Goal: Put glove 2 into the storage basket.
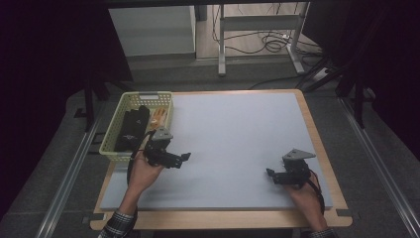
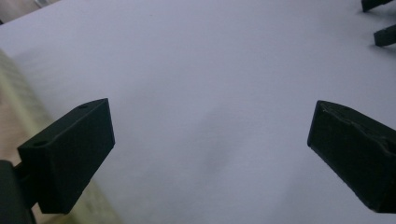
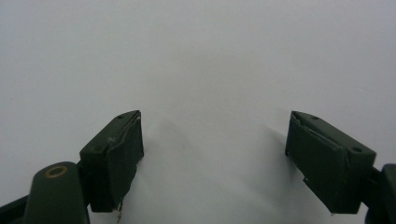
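My left gripper point(image 1: 184, 157) is held over the left side of the pale grey mat point(image 1: 233, 134), just right of the yellow basket point(image 1: 121, 105), pointing right. In the left gripper view its jaws stand wide apart with only bare mat point(image 2: 205, 84) between them, so the left gripper point(image 2: 210, 140) is open. My right gripper point(image 1: 271, 174) rests low near the mat's right front, pointing left. Its own view shows the right gripper point(image 3: 215, 144) open too, jaws spread over plain mat point(image 3: 201, 56).
The yellow mesh basket at the table's left rear holds a black object point(image 1: 132, 128) and an orange item point(image 1: 157, 118). The other gripper's tips point(image 2: 380, 28) show at the left gripper view's top right. The wooden table edge point(image 1: 317, 139) rims the mat.
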`<action>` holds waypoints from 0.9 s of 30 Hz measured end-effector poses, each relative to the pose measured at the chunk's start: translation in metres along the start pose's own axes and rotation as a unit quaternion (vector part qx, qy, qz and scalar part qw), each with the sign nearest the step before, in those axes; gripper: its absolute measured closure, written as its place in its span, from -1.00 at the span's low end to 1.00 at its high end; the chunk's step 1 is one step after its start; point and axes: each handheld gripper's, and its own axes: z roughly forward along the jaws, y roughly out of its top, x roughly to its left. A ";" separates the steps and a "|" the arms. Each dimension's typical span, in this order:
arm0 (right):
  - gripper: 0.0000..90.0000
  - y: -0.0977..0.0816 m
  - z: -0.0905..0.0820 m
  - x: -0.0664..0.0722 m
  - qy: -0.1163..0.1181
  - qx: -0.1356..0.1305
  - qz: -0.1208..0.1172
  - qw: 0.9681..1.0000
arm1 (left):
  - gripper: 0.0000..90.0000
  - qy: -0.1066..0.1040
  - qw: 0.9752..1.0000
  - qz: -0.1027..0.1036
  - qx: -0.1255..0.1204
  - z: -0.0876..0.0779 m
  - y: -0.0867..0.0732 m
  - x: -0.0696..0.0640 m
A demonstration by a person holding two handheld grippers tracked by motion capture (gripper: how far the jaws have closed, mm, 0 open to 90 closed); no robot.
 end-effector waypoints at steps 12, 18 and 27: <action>-0.58 0.000 0.000 0.000 0.000 0.000 0.000 1.000 | -0.98 -0.030 0.999 0.020 0.004 0.032 -0.017 -0.035; -0.58 0.000 0.000 0.000 0.000 0.000 0.000 1.000 | -0.98 -0.042 0.999 0.019 0.025 0.054 -0.030 -0.042; -0.58 0.000 0.000 0.000 0.000 0.000 0.000 1.000 | -0.99 -0.034 0.997 0.026 0.065 0.073 -0.041 -0.047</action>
